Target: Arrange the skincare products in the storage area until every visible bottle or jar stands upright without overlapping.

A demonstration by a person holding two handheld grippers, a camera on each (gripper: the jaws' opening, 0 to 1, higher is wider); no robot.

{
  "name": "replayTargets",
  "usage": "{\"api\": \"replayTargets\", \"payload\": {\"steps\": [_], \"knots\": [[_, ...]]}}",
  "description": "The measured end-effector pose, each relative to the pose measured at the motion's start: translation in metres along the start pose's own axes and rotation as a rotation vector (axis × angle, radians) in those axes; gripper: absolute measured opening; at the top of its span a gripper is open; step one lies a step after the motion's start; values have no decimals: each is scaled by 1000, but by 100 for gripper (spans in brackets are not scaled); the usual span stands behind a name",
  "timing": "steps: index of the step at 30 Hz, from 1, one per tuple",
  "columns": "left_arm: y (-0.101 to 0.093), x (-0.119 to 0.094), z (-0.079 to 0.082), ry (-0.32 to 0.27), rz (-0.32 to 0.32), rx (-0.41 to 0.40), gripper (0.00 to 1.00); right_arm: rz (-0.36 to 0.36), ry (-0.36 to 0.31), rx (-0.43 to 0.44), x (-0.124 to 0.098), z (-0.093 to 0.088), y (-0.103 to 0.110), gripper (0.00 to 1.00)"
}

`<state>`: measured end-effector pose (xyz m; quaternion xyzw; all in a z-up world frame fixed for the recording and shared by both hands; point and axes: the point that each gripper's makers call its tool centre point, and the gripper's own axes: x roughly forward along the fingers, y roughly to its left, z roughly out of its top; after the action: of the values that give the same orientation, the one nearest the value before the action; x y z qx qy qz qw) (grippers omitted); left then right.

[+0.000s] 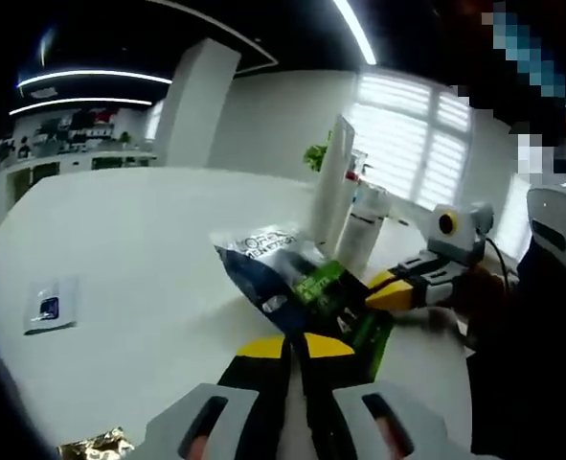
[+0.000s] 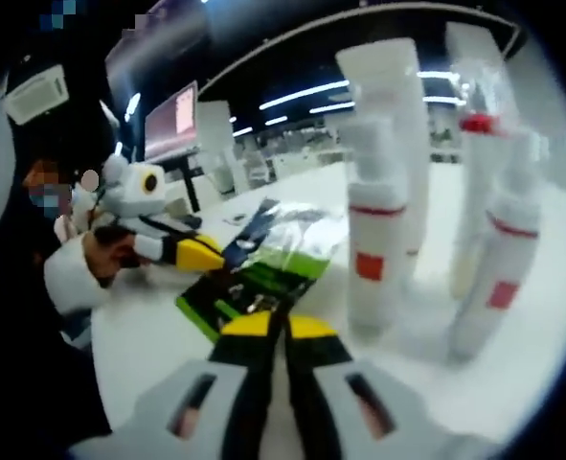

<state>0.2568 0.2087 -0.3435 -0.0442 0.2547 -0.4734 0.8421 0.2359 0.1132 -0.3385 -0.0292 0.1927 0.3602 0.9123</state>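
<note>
A flat sachet (image 1: 287, 273), dark blue at one end and green at the other, is held just above the white table (image 1: 139, 240). My left gripper (image 1: 294, 343) is shut on its near edge. My right gripper (image 1: 390, 287) comes in from the right and pinches the green end. In the right gripper view the sachet (image 2: 259, 273) lies just past my right gripper (image 2: 273, 324), whose jaws are shut on it, with my left gripper (image 2: 204, 254) at its far side. Behind stand a tall white tube (image 2: 390, 115) and white bottles with red bands (image 2: 376, 240), (image 2: 498, 259), all upright.
A small clear sachet (image 1: 51, 307) lies flat at the table's left. A crumpled gold wrapper (image 1: 96, 446) sits near the front edge. The upright tube (image 1: 333, 182) and bottle (image 1: 362, 230) stand close behind the held sachet. A person's hand (image 2: 96, 257) holds the left gripper.
</note>
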Motion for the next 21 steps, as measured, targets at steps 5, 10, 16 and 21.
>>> {"api": "replayTargets", "payload": {"steps": [5,10,16,21], "knots": [[1,1,-5,21,4,3,4,-7,27,-56,0,-4,0,5],[-1,2,-5,25,2,-3,4,-17,37,-92,-2,-6,-2,7],[0,2,-6,14,-9,-48,5,-37,53,-144,-4,-8,-4,11],[0,3,-7,20,0,-35,5,-48,55,-171,-5,-8,-6,12]]}}
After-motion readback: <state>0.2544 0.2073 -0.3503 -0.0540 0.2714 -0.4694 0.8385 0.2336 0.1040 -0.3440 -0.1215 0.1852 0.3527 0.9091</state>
